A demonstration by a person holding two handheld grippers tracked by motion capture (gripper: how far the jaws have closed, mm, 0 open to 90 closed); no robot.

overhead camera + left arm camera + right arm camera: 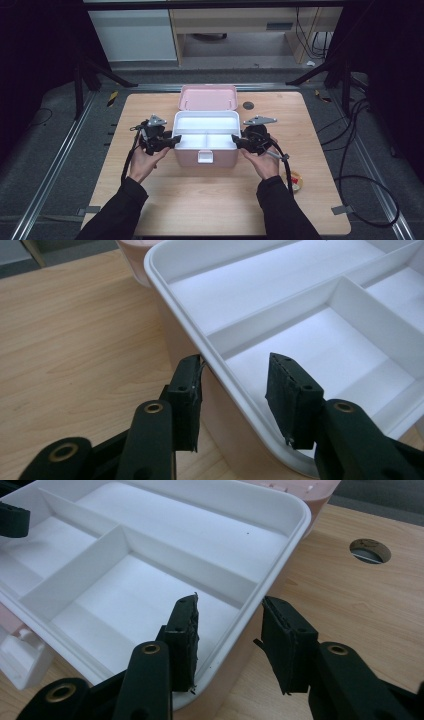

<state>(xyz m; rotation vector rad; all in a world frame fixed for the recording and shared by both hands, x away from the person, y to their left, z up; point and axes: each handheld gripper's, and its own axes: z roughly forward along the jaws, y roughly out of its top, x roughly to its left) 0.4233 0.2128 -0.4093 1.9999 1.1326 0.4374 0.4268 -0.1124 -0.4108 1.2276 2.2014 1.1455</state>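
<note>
1. High view: my left gripper [172, 141] and right gripper [237, 140] flank the open pink toolbox [205, 156] at mid-table, one at each end of its white tray [205, 121], I judge so as to lift the tray out level. The lid [208, 97] leans back on the far side.
2. Left gripper view: my jaws stand apart astride the tray's rim [210, 360], one outside, one inside, not clamped. The tray's compartments are empty.
3. Right gripper view: the same at the other end, jaws apart astride the tray rim [270, 582]. A table hole [370, 550] lies beyond.
</note>
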